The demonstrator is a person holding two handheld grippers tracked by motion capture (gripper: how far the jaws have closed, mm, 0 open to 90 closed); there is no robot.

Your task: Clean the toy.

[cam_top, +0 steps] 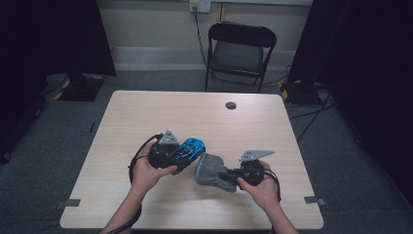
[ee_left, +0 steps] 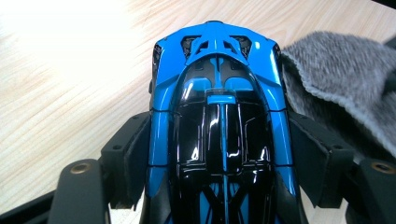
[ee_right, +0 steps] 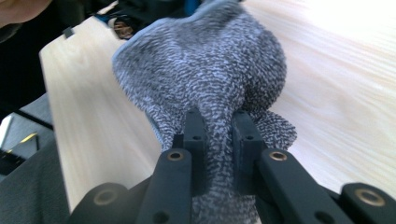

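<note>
A glossy blue and black toy car point(cam_top: 189, 150) point(ee_left: 219, 121) is clamped by its sides between the jaws of my left gripper point(cam_top: 181, 156) point(ee_left: 219, 163), just above the wooden table point(cam_top: 160, 112). A grey knitted cloth point(cam_top: 210, 170) point(ee_right: 205, 74) hangs bunched from my right gripper point(cam_top: 228, 174) point(ee_right: 218, 135), whose jaws are shut on a fold of it. In the high view the cloth lies right beside the car's front end; in the left gripper view the cloth point(ee_left: 345, 79) reaches the car's right flank.
A black folding chair point(cam_top: 239, 51) stands beyond the table's far edge. A round grommet hole point(cam_top: 231, 105) sits near the far side of the tabletop. Dark curtains and stand bases flank the room, with cables on the floor at right.
</note>
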